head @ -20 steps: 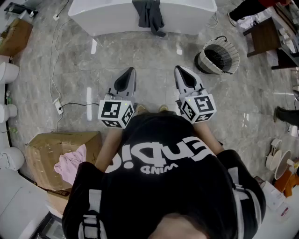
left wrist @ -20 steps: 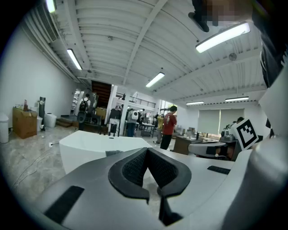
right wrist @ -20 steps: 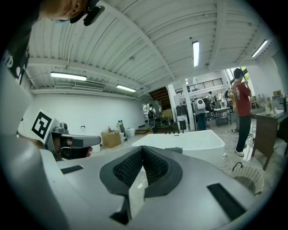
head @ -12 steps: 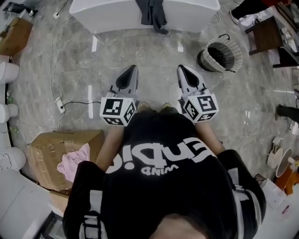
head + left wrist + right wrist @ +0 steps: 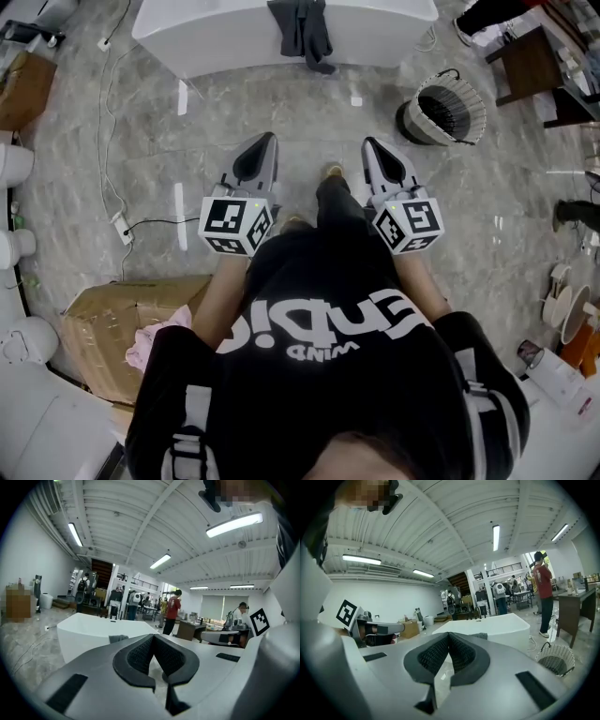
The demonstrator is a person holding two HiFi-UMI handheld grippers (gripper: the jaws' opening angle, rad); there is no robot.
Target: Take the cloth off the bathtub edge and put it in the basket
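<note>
Hanging: dark grey cloth (image 5: 302, 28) over the white bathtub (image 5: 216, 37) edge, well ahead of both grippers.
Cloth look: crumpled, one end trailing down the tub wall.
Left gripper (image 5: 263, 141): jaws closed, empty.
Right gripper (image 5: 373, 143): jaws closed, empty.
Wicker basket (image 5: 473, 112): on the floor right of the tub, interior dark.
Cardboard box (image 5: 103, 314): holds pink fabric (image 5: 155, 337).
</note>
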